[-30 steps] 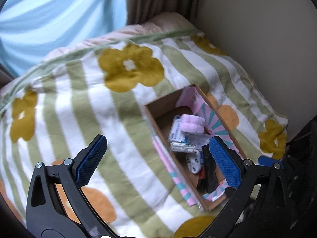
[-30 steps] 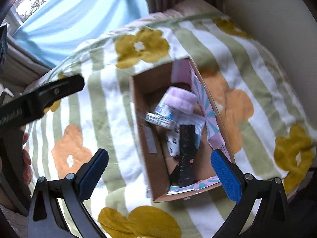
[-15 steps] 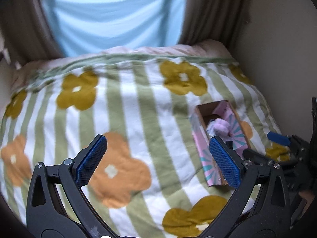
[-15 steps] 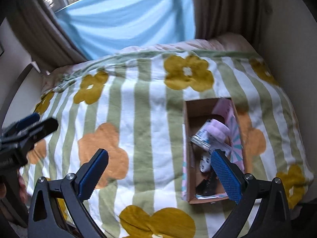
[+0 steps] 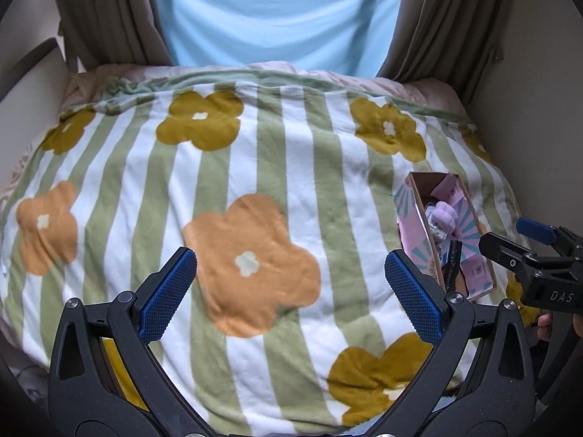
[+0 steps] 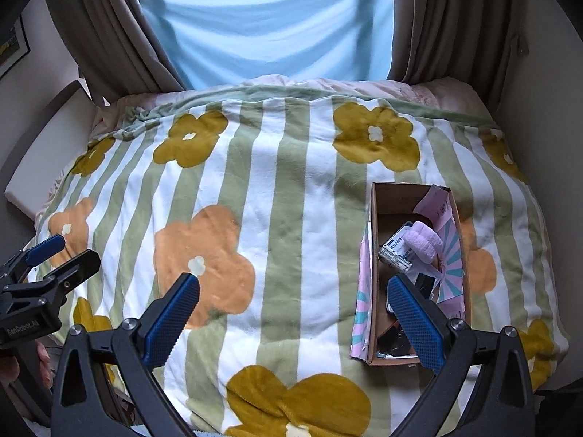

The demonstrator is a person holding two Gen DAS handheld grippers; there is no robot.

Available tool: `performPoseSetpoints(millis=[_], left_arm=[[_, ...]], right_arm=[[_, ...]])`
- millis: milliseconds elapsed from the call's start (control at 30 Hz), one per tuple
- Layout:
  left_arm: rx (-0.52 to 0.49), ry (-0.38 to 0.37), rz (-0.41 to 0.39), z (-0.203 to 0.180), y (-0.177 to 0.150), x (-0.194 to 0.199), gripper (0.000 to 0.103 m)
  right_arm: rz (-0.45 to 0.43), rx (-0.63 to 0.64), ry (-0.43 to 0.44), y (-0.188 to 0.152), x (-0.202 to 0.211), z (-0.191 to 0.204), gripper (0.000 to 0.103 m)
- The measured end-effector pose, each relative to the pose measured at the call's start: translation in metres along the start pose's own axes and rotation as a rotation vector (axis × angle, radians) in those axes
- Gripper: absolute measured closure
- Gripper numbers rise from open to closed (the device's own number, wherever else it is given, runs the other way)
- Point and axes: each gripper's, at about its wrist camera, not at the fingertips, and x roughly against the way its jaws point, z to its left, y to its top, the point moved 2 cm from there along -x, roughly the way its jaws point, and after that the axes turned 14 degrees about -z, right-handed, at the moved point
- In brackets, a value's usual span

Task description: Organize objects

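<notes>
An open cardboard box (image 6: 375,218) with pink patterned flaps lies on the right side of a striped flower blanket (image 6: 291,189). In it I see a lilac fluffy roll (image 6: 424,240), a white packet with blue print (image 6: 397,249) and dark items (image 6: 424,284) partly hidden by my finger. My right gripper (image 6: 293,282) hovers open and empty over the blanket, near the box's front left. The left gripper (image 5: 289,256) is open and empty too, above the orange flower, with the box (image 5: 411,218) to its right. Each gripper shows in the other's view: right gripper (image 5: 510,238), left gripper (image 6: 69,255).
The blanket (image 5: 255,182) covers a bed between a wall (image 5: 539,109) on the right and a pale panel (image 6: 47,145) on the left. Brown curtains (image 6: 109,36) and a light blue sheet (image 6: 273,18) hang behind. A person's fingers (image 6: 43,360) hold the left gripper.
Both grippers have drawn back from above the box toward the bed's near edge. The box has shrunk and slid right in both views. Both stay open.
</notes>
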Motion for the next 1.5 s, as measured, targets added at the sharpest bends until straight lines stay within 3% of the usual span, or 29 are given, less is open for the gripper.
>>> performPoseSetpoints(millis=[1500], left_arm=[[-0.026,0.005,-0.025,0.007,0.015,-0.003,0.000]], right_arm=[[-0.023,-0.005,-0.020,0.009,0.002,0.007,0.000]])
